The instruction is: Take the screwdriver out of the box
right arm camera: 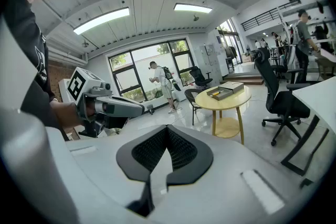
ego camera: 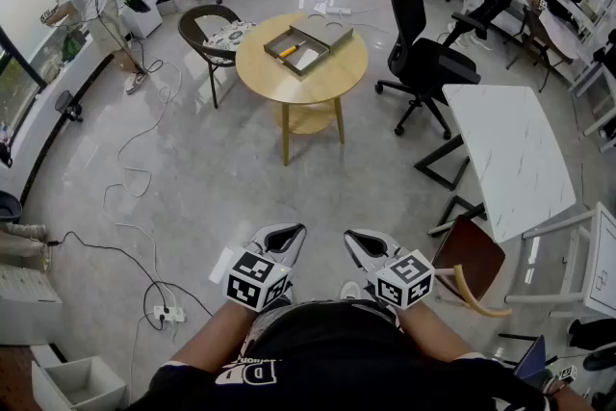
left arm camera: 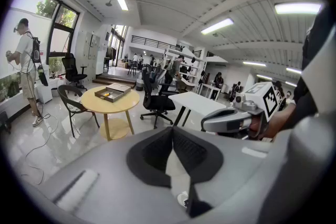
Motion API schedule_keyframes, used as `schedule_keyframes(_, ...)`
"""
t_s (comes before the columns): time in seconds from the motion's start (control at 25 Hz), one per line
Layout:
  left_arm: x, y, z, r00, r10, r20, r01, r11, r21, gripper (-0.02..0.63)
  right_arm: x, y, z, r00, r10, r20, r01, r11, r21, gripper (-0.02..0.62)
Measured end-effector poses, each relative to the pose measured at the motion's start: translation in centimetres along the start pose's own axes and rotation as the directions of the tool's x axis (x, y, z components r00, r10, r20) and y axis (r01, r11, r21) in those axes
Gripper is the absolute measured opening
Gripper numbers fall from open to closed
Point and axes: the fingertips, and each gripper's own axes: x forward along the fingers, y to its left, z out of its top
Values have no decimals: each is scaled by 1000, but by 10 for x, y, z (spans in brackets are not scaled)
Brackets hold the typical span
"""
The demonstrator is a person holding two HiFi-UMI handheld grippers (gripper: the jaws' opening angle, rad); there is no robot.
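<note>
Far ahead, on the round wooden table [ego camera: 322, 82], stands an open grey box [ego camera: 289, 53] with its lid [ego camera: 332, 40] resting beside it. A yellow-handled screwdriver [ego camera: 287, 50] lies inside the box. Both grippers are held close to my body, well short of the table. My left gripper [ego camera: 292, 233] and right gripper [ego camera: 357, 237] are shut and hold nothing. The left gripper view shows its jaws [left arm camera: 172, 131] together, with the box [left arm camera: 112, 93] small in the distance. In the right gripper view its jaws [right arm camera: 167, 130] also meet, and the box [right arm camera: 226, 91] is far off.
A brown chair [ego camera: 207, 26] stands left of the table and a black office chair [ego camera: 423, 63] right of it. A white table [ego camera: 510, 149] and a wooden chair [ego camera: 472, 260] are at the right. Cables and a power strip [ego camera: 168, 313] lie on the floor at left. A person [ego camera: 82, 0] stands by the window.
</note>
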Motion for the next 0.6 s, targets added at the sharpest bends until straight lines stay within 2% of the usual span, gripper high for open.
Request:
schedule_keyframes(0.48, -1, 4, -1, 1000, 6, 11, -6, 1000, -1, 60, 2, 0, -5, 1000, 3, 0, -3, 1000, 22, 0)
schedule_keyframes(0.6, -2, 6, -4, 1000, -2, 7, 2, 999, -45, 60, 3, 3, -4, 1000, 2, -7, -2, 1000, 21, 2)
